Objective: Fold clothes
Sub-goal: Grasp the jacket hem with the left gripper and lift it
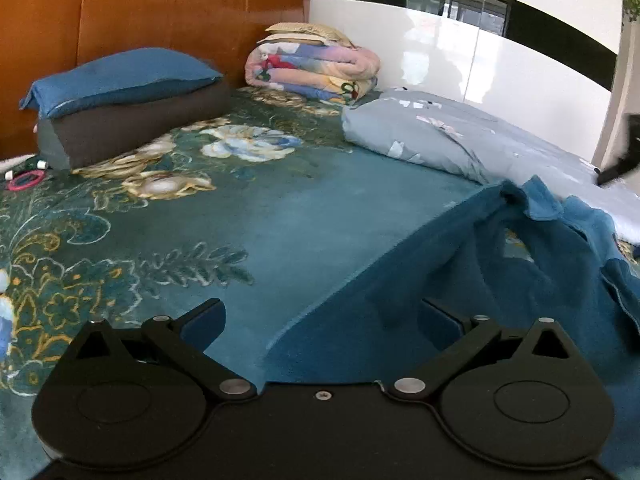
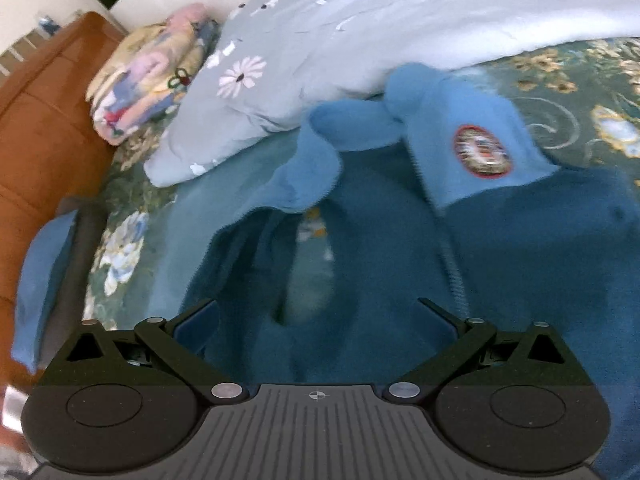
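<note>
A: What did the left wrist view show?

B: The left claw (image 1: pixel 320 320) was spread, empty, over a bed (image 1: pixel 248 216) with a green floral cover. A blue jacket (image 1: pixel 460 272) lay rumpled at its right. Behind stood a wooden headboard (image 1: pixel 160 8), pillows (image 1: pixel 124 116), a folded quilt (image 1: pixel 316 68), a grey duvet (image 1: pixel 460 136) and white wardrobe doors (image 1: pixel 500 68).

A: And the right wrist view?

B: The right claw (image 2: pixel 318 318) was spread too, holding nothing, above the jacket (image 2: pixel 520 260); a round badge (image 2: pixel 483 152) showed on its turned-up part, which touched the duvet (image 2: pixel 340 40).
</note>
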Tool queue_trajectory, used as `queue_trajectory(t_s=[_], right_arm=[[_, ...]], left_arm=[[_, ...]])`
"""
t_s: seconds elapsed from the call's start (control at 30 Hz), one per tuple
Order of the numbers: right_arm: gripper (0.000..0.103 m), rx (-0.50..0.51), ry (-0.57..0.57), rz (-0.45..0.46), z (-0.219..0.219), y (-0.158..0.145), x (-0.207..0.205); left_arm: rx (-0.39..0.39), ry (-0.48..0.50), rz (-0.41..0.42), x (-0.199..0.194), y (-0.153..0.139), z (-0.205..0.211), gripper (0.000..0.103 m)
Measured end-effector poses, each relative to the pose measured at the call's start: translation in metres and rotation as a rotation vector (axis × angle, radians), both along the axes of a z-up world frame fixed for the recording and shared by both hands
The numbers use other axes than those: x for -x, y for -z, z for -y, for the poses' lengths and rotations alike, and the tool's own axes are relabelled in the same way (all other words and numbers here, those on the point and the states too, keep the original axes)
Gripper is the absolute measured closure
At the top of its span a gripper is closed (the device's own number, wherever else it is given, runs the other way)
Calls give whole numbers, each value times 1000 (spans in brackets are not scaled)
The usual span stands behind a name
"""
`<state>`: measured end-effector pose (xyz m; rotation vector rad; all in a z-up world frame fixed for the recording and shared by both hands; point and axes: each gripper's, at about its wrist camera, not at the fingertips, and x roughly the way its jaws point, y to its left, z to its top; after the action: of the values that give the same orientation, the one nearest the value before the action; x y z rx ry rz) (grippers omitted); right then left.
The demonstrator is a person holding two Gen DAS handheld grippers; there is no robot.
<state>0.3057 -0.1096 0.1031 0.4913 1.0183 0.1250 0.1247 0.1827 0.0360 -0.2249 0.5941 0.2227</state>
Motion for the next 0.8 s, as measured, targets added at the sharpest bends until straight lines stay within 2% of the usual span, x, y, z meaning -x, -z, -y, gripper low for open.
queue_trajectory(t_s=[0.17, 0.23, 0.47, 0.6, 0.7, 0.73, 0.77, 0.8], right_arm=[[0, -5, -23, 0, -52, 3, -37], [0, 7, -35, 5, -71, 2, -48], [2, 73, -66, -5, -116, 10, -67], [21, 101, -64, -59, -131, 23, -71], [29, 92, -41, -103, -137, 33, -74], [42, 83, -33, -112, -137, 36, -74], [50, 67, -29, -122, -137, 38, -73], [65, 51, -24, -131, -137, 41, -73]], left_arm=[[100, 14, -52, -2, 7, -18, 2], [139, 27, -49, -1, 7, -23, 2], [315, -100, -4, 8, 8, -59, 2], [399, -140, 2, 13, 11, -73, 2], [433, -153, 11, 15, 10, -78, 2], [435, -152, 13, 15, 10, -79, 2], [435, -149, 14, 15, 9, -79, 2], [434, -144, 15, 15, 9, -80, 2]])
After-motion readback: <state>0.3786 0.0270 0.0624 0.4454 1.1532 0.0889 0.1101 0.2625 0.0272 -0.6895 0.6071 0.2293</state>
